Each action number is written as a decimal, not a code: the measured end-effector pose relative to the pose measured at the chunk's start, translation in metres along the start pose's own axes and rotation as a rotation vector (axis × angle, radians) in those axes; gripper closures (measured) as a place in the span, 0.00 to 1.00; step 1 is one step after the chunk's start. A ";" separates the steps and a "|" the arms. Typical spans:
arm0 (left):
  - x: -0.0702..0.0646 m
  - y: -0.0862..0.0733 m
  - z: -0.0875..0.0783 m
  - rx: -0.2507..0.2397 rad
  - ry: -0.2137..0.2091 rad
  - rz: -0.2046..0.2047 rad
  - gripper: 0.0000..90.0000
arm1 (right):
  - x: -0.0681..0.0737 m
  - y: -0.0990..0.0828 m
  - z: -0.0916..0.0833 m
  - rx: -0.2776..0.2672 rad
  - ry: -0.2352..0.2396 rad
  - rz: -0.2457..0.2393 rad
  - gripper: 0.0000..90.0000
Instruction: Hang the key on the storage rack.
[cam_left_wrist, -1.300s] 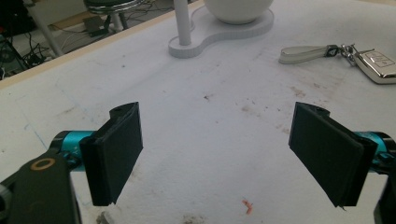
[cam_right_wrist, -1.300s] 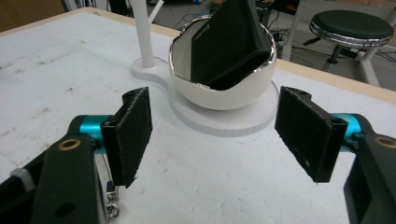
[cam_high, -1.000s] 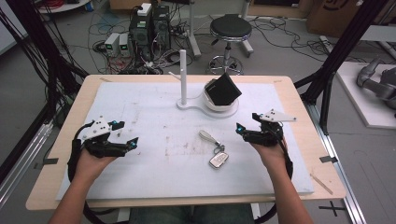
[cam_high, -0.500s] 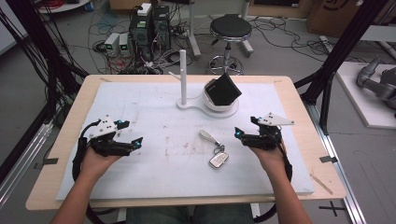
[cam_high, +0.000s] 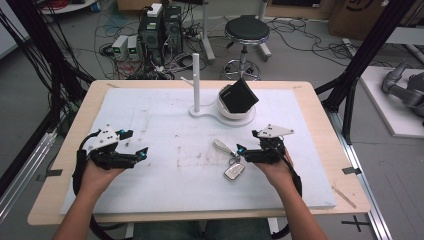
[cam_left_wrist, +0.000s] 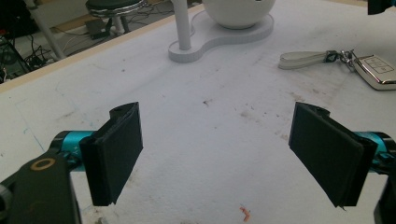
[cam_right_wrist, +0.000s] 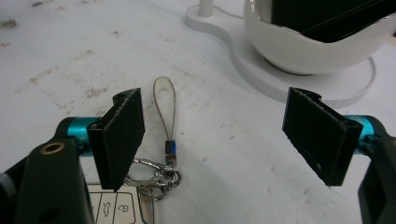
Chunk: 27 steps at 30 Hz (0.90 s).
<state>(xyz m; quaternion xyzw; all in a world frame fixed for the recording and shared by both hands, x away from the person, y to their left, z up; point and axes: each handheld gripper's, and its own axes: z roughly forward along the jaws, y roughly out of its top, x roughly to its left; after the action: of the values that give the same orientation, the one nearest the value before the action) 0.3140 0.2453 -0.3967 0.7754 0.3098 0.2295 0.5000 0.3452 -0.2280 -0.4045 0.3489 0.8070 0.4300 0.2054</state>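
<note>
White mat (cam_high: 165, 180) holds key fob (cam_high: 234, 171) just beside right tool (cam_high: 241, 151).

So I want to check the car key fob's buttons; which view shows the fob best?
The left gripper view: the key fob lies unobstructed with its button face toward the camera, strap stretched beside it. The high view shows the whole fob, but small. In the right gripper view a jaw hides most of the fob.

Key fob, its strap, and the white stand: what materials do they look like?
Key fob: likely glossy plastic with a silvery metal-look rim that catches light. Strap: thin pale loop, looks like leather or faux leather, matte. White stand: smooth, slightly shiny white, probably moulded plastic, though ceramic can't be ruled out.
</note>
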 end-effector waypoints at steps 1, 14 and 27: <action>0.000 0.000 0.000 0.002 0.001 0.001 0.19 | 0.002 0.000 0.004 0.010 0.006 0.001 0.24; -0.001 -0.006 -0.009 0.010 0.008 -0.002 0.19 | 0.008 -0.005 0.048 0.160 0.081 -0.012 0.29; -0.002 -0.005 -0.009 0.005 0.002 -0.003 0.19 | 0.014 -0.014 0.051 0.240 0.081 -0.043 0.77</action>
<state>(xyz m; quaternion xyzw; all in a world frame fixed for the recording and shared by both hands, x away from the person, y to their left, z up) 0.3051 0.2509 -0.3983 0.7759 0.3122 0.2288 0.4982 0.3630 -0.1951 -0.4445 0.3358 0.8677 0.3394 0.1385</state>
